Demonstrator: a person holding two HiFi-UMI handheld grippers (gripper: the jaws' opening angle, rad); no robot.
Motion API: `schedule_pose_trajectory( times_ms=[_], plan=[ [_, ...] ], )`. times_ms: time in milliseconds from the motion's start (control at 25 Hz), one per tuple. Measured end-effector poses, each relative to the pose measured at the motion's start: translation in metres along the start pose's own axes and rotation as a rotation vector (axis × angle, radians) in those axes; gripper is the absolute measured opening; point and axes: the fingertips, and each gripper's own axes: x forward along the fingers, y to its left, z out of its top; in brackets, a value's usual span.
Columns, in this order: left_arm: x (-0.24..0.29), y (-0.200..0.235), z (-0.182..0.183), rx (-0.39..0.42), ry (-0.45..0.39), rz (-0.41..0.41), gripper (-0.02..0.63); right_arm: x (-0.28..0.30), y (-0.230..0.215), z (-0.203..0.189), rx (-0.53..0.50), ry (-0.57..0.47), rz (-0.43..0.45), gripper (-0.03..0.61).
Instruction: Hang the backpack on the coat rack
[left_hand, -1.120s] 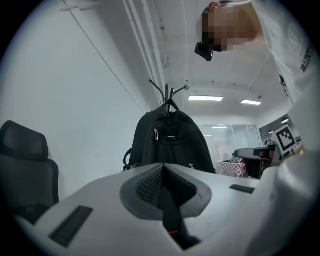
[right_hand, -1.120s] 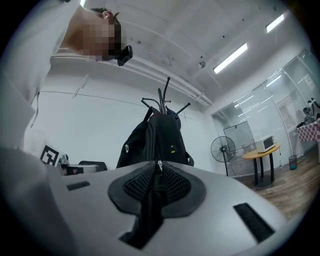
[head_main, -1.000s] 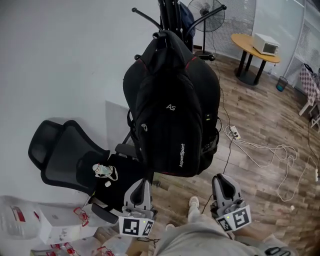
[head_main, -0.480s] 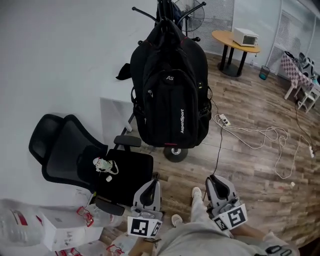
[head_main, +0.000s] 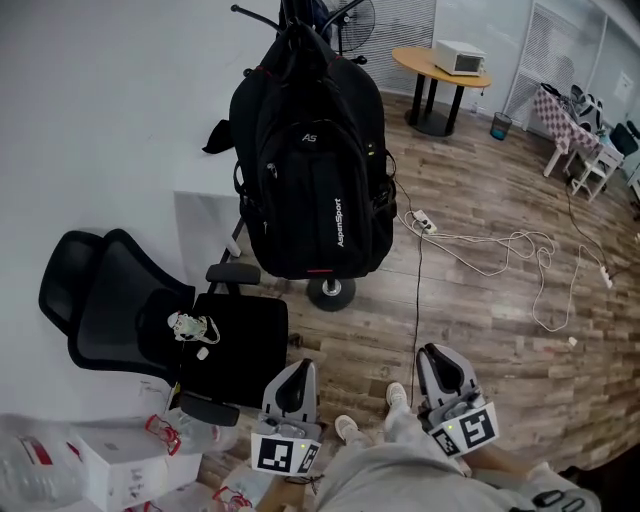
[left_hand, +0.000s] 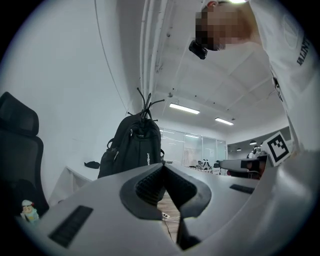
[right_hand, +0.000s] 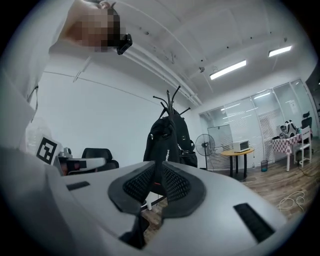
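Observation:
The black backpack (head_main: 310, 180) hangs upright from the top of the coat rack (head_main: 330, 292), front pocket facing me. It also shows in the left gripper view, backpack (left_hand: 137, 147) under the rack's hooks (left_hand: 145, 102), and in the right gripper view, backpack (right_hand: 167, 142). My left gripper (head_main: 300, 368) is held low near my body, well short of the pack, shut and empty (left_hand: 164, 167). My right gripper (head_main: 437, 355) is beside it, also far from the pack, its pads together with nothing between them (right_hand: 157, 167).
A black office chair (head_main: 150, 320) with a small toy (head_main: 185, 325) on its seat stands left of the rack. Cables and a power strip (head_main: 420, 222) trail over the wooden floor at right. A round table (head_main: 440, 65) with a microwave is at the back. Boxes (head_main: 110, 455) lie at bottom left.
The view has drawn back from the rack, so the backpack looks smaller and farther away. Both grippers have come back with me, staying low. The backpack stays on the rack.

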Motion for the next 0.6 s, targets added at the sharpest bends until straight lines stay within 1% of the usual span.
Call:
schedule_pose_trajectory(
  times_ms=[200, 440, 600],
  plan=[
    [0.002, -0.011, -0.005, -0.01, 0.012, 0.004, 0.009, -0.007, -0.015, 0.0, -0.006, 0.015, -0.004, 0.05],
    [0.015, -0.038, -0.005, -0.023, 0.005, 0.035, 0.009, -0.017, -0.045, 0.007, -0.007, 0.001, 0.033, 0.049],
    [0.023, -0.064, 0.001, 0.009, -0.007, 0.052, 0.009, -0.025, -0.066, 0.013, -0.001, -0.021, 0.064, 0.049]
  ],
)
